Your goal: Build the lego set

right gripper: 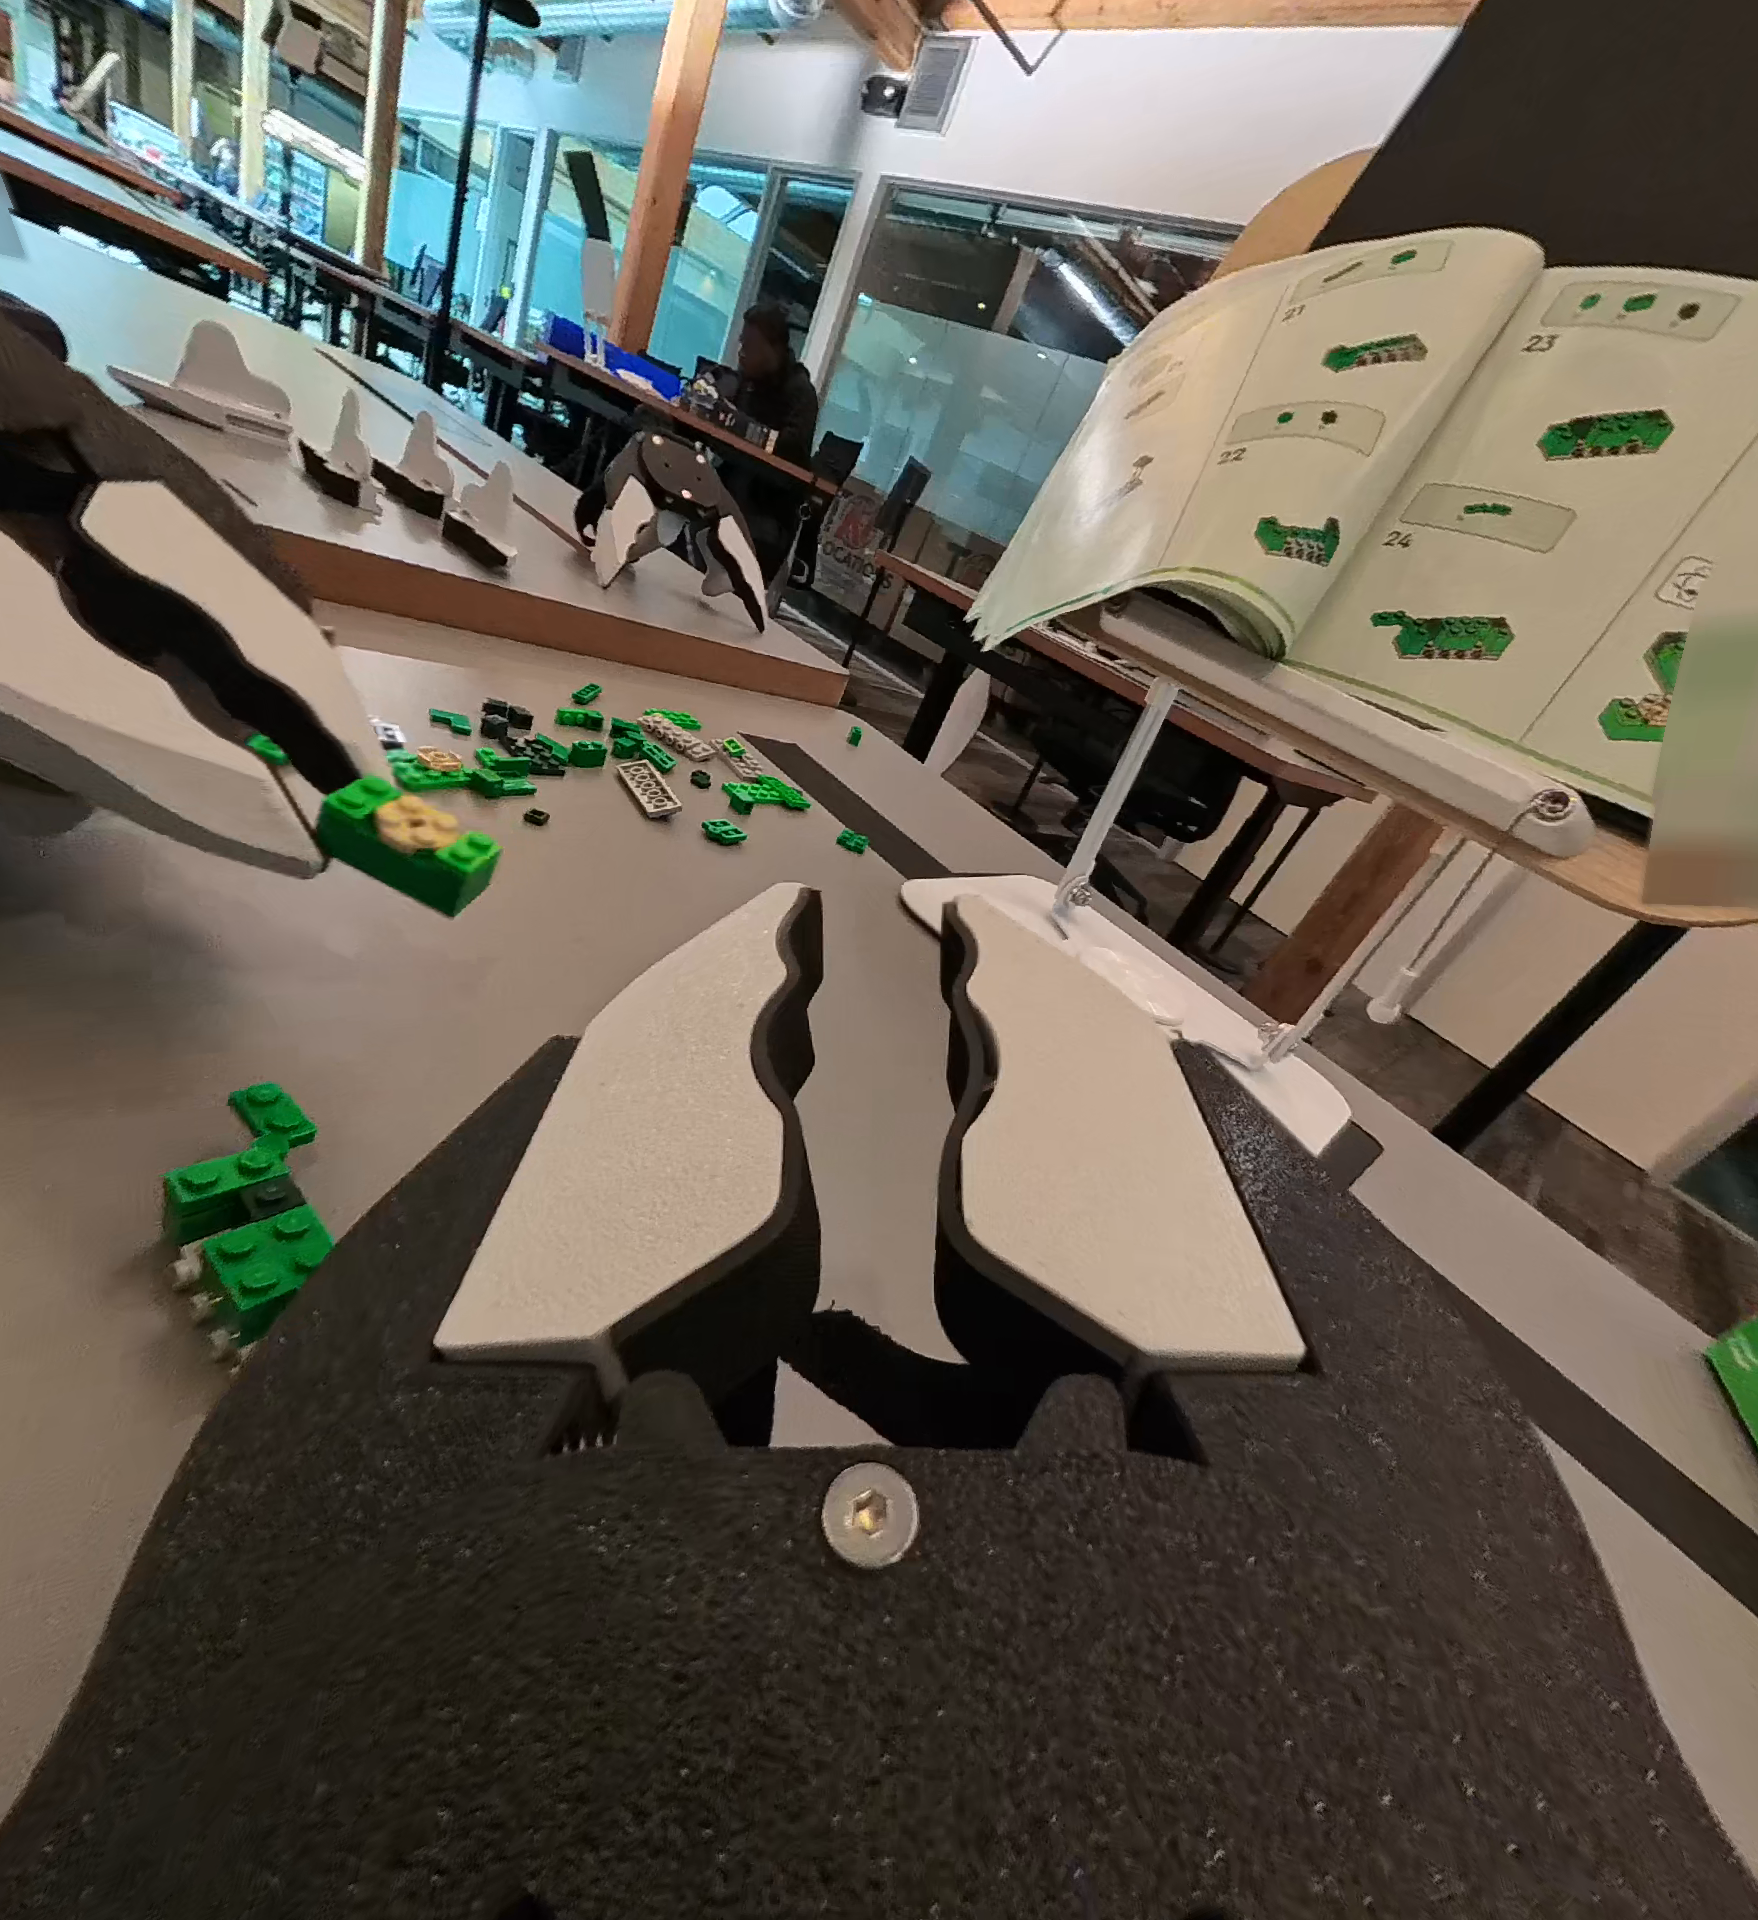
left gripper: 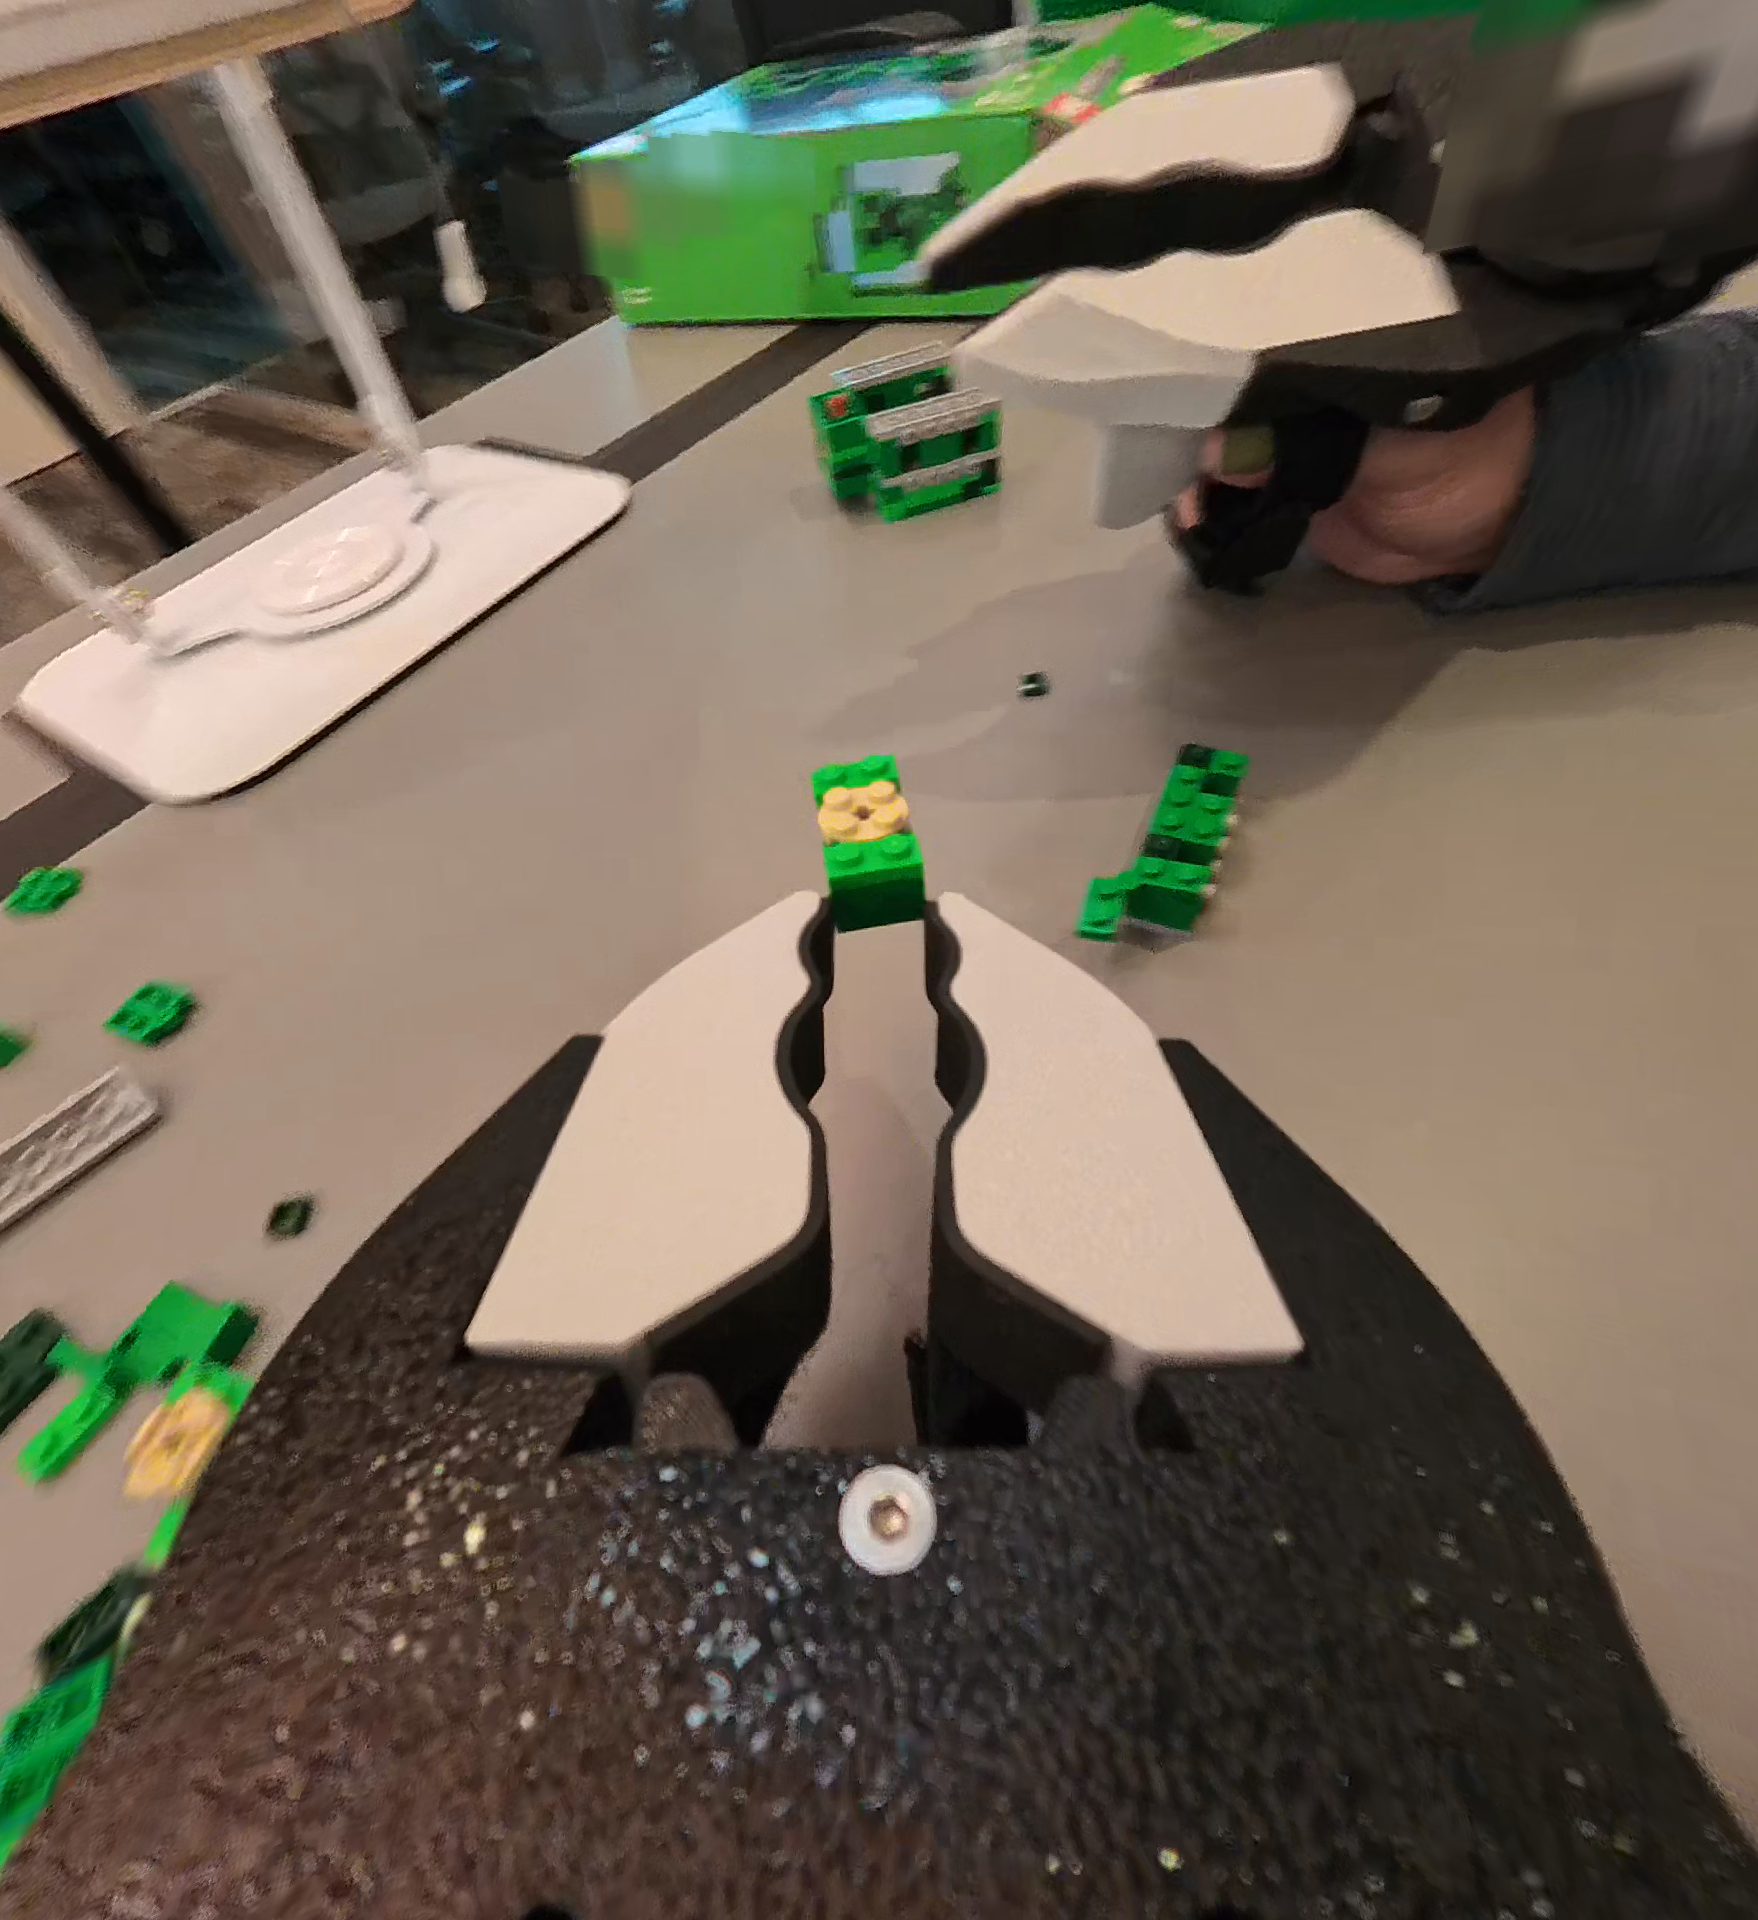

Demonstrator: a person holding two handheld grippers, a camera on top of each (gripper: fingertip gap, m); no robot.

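Note:
My left gripper (left gripper: 880, 909) is shut on the near end of a green brick topped by a tan round plate (left gripper: 867, 831). In the right wrist view it holds that brick (right gripper: 407, 842) tilted, a little above the grey table (right gripper: 75, 1039). My right gripper (right gripper: 880, 904) is open and empty, its fingers apart, pointing toward the booklet stand; it also shows at the top right of the left wrist view (left gripper: 942, 312), held by a hand. A stepped green sub-assembly (left gripper: 1161, 847) lies on the table to the right of the held brick, and shows again in the right wrist view (right gripper: 241, 1236).
A small built green and grey block (left gripper: 906, 436) and the green set box (left gripper: 802, 208) stand farther back. Several loose green, dark and grey pieces (right gripper: 594, 758) are scattered on the left. An open instruction booklet (right gripper: 1426, 447) rests on a white stand (right gripper: 1114, 966).

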